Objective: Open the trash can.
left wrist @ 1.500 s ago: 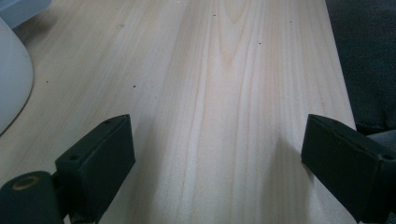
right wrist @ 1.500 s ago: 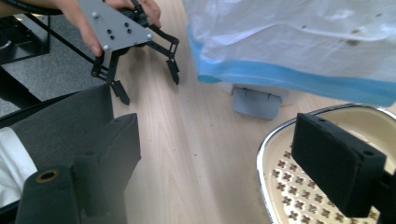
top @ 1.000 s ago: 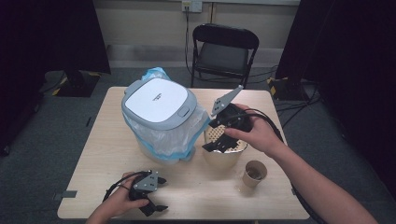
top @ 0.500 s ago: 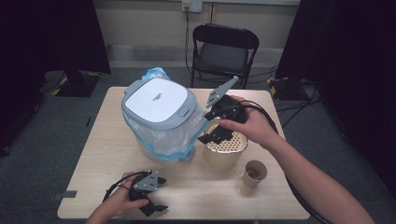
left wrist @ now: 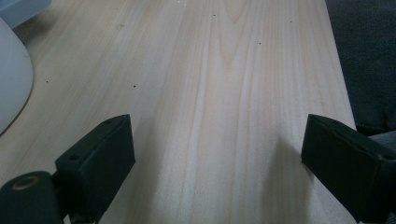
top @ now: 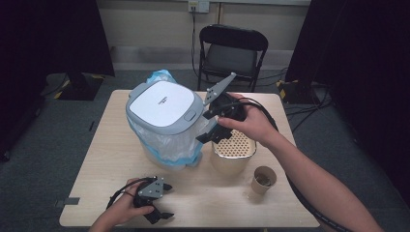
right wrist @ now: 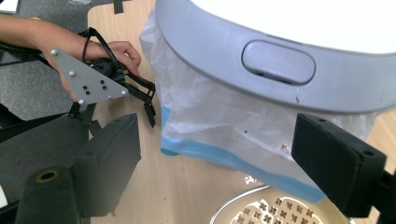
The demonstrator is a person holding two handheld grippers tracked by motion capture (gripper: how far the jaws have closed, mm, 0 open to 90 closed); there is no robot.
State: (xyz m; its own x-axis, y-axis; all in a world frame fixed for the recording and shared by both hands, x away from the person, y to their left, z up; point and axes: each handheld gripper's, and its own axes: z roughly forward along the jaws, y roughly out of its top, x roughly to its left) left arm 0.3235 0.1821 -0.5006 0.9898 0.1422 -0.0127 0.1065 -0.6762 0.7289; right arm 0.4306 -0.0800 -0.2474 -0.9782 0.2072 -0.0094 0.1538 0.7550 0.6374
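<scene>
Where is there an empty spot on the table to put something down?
Bare wood lies left of the lidded bin, along the table edge, and at the near edge between the left gripper and the paper cup. It is crowded between bin, perforated bowl and right gripper.

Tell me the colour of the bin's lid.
White top with a grey rim, the bin's lid, best in the high view.

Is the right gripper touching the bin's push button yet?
Apart. In the right gripper view the open jaws of the right gripper stand short of the bin, with the button clear beyond them and nothing between the pads.
</scene>
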